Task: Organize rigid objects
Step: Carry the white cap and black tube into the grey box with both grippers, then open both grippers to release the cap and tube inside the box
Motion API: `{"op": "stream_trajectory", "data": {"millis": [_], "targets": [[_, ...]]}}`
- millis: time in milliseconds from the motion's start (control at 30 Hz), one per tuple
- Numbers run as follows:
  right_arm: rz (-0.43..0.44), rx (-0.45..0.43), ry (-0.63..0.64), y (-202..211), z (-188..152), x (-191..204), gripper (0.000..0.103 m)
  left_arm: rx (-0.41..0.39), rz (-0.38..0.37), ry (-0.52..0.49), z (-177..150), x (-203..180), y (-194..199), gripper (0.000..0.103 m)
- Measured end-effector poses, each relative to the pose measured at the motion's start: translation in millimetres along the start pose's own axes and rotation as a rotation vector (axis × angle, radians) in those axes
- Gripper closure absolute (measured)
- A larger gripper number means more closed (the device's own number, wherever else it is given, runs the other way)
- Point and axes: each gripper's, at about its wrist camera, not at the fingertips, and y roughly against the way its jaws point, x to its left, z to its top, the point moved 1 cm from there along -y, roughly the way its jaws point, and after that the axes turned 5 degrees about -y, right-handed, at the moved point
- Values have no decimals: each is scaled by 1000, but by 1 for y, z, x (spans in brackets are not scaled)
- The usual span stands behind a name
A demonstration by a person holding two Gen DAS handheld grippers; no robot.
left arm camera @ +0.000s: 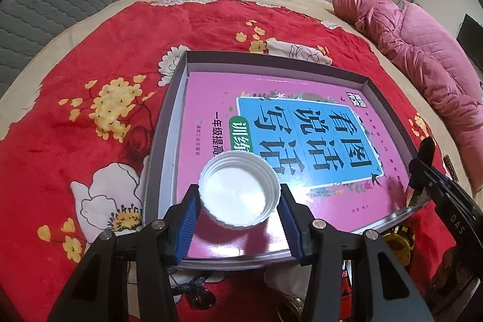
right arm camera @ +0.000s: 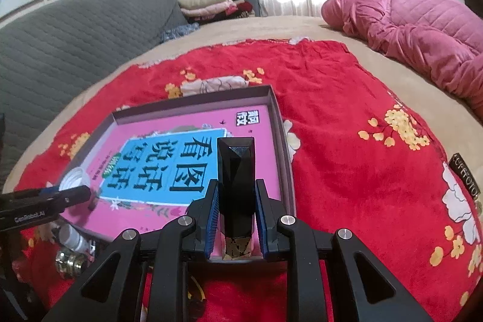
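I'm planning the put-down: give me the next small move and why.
Probably lower the left hand-held gripper and open it: it holds the white cap just over the book in the tray, while the right hand-held gripper holds the black case.

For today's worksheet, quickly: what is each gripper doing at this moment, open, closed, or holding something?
Left gripper: closed on the white cap, over the pink book.
Right gripper: closed on the black faceted case.

Bed w/ red floral blanket, pink quilt, clothes pile.
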Motion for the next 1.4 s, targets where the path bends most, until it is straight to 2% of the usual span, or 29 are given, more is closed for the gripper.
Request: {"op": "stream_trajectory", "data": {"millis": [300, 433, 867, 1067, 1133, 1200, 1333, 1400], "targets": [[-83, 136, 86, -31, 4, 12, 81, 12, -9, 9, -3, 4, -3, 52], [-93, 184, 75, -38, 5, 10, 81, 12, -10, 7, -2, 5, -3, 52], [-74, 187, 35, -31, 1, 6, 80, 28, 54, -63, -4, -5, -7, 52], [-61, 157, 22, -20, -3, 5, 79, 34, 54, -72, -6, -4, -7, 52], [-63, 140, 16, -15, -3, 4, 77, 36, 49, -69, -7, -4, -7, 52], [-57, 119, 13, -10, -5, 3, 66, 37, 44, -65, -7, -3, -6, 52], [-12, 77, 3, 4, -10, 3, 59, 38, 25, -55, -7, -1, -6, 52], [-19, 57, 19, 9, -11, 5, 47, 38, 13, -51, -8, 1, -5, 52]]}}
